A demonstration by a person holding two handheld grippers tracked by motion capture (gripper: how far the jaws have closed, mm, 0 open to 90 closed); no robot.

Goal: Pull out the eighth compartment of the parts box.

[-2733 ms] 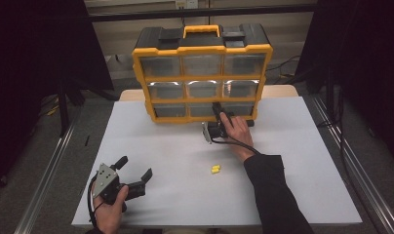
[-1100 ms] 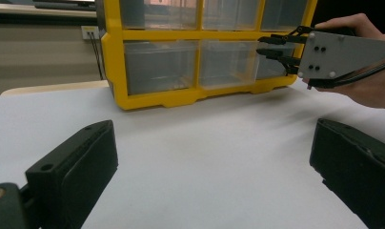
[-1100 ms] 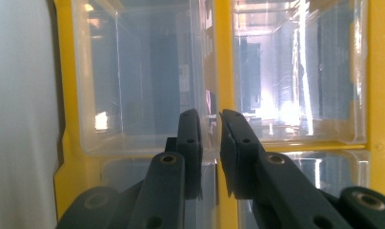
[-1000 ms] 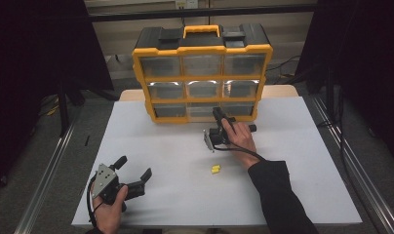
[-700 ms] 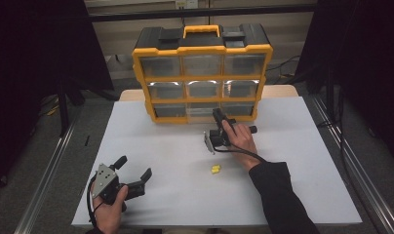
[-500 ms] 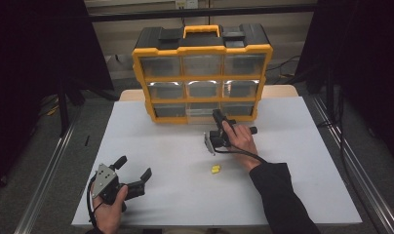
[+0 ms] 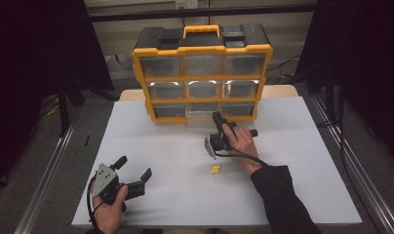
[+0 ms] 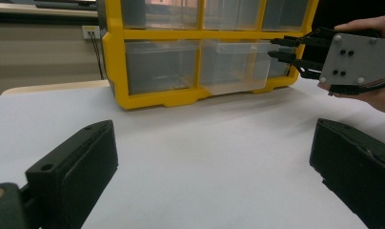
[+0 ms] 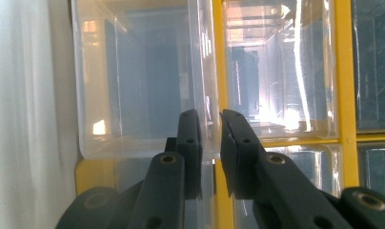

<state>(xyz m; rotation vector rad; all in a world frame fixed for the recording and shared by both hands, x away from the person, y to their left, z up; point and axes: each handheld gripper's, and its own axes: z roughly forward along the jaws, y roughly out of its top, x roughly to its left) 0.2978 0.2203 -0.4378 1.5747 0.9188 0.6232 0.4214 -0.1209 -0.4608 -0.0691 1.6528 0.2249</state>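
Right gripper view, clear drawer (image 9: 143, 95) edge pinched, contents indiscernible

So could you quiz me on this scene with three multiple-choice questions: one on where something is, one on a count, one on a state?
1. Where does the small yellow piece lie?
A. On the white table, near the person's right forearm
B. Inside a top drawer
C. Between the left gripper's jaws

2. How many drawers does the yellow organizer show on its front?
A. Four
B. Six
C. Nine

3. How does the bottom middle drawer stand?
A. Pushed fully in
B. Pulled partly out, pinched by the right gripper
C. Lying out on the table

Answers: 1 A, it rests on the bare tabletop. 2 C, three rows of three. 3 B, it juts past its neighbours with the jaws on its wall.
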